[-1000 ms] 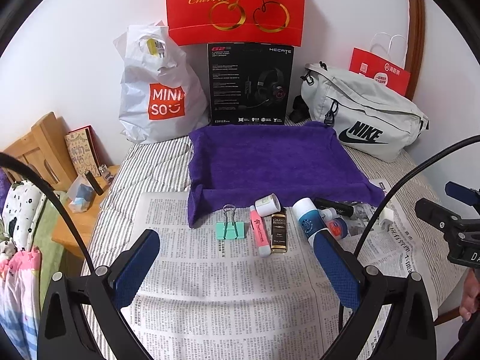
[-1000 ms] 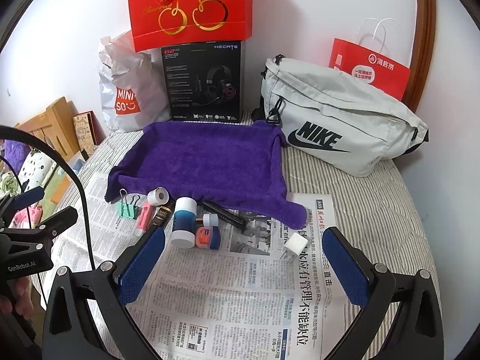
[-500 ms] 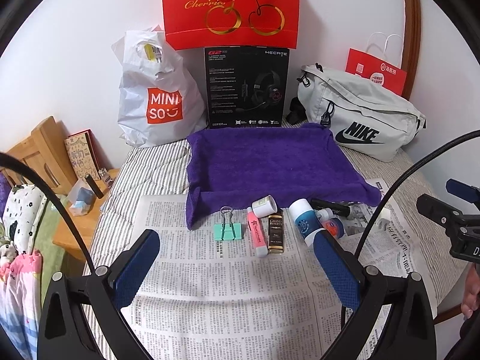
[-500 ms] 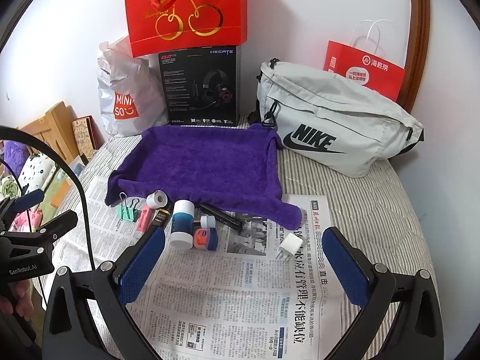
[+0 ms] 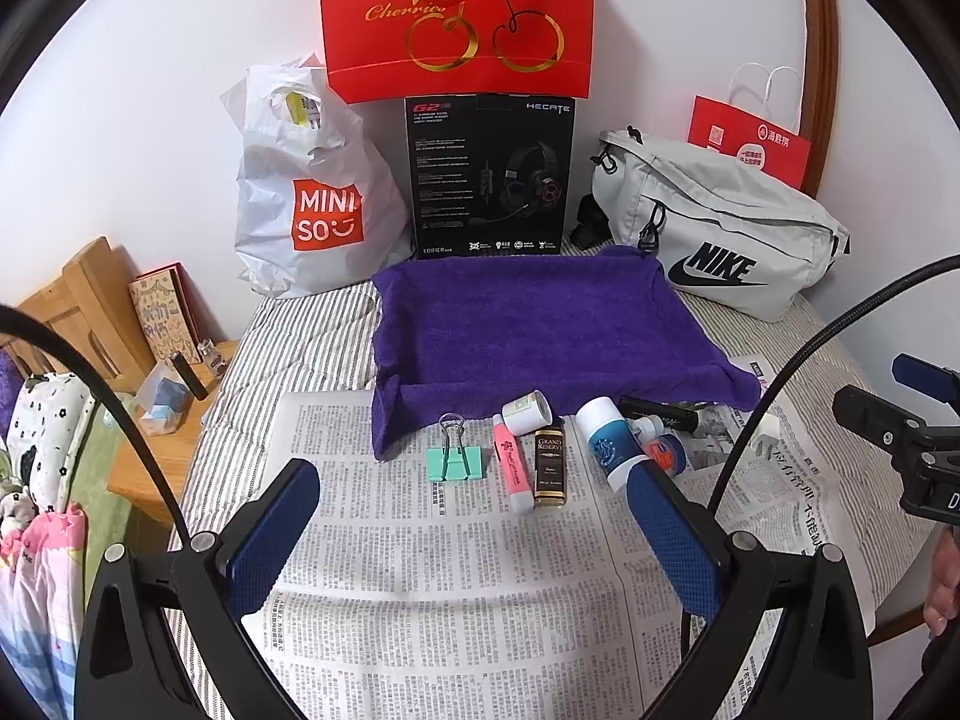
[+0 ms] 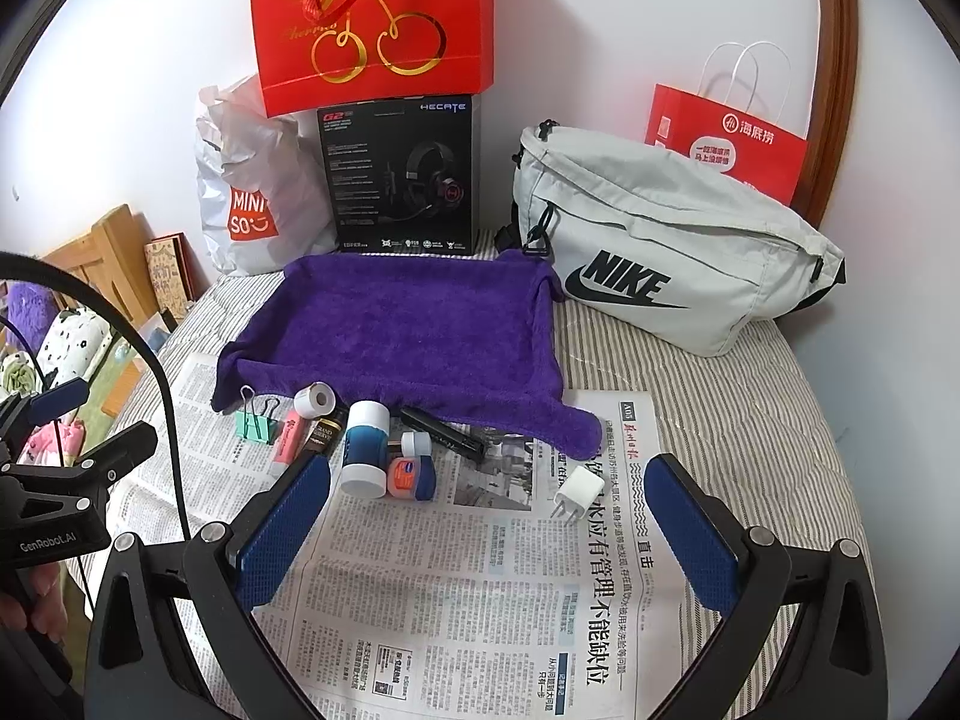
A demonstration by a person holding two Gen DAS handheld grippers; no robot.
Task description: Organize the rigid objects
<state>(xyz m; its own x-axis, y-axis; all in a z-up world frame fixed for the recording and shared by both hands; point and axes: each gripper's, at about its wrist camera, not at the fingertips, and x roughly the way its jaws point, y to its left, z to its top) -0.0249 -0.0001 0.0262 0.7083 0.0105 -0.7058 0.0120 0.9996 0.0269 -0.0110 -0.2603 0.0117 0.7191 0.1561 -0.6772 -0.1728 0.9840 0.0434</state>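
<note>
Left gripper [image 5: 471,519] and right gripper [image 6: 486,525] fingers spread wide, empty, above newspaper [image 6: 480,600]. Small items lined along purple towel [image 6: 408,330] front edge.

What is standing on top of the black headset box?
A red cherry gift bag stands on the black headset box, against the wall. Its base covers the top of the box. What the bag contains cannot be seen.

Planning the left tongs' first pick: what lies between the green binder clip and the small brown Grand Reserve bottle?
A pink highlighter pen lies between the green binder clip and the brown bottle, on the newspaper; clearest in the left wrist view.
</note>
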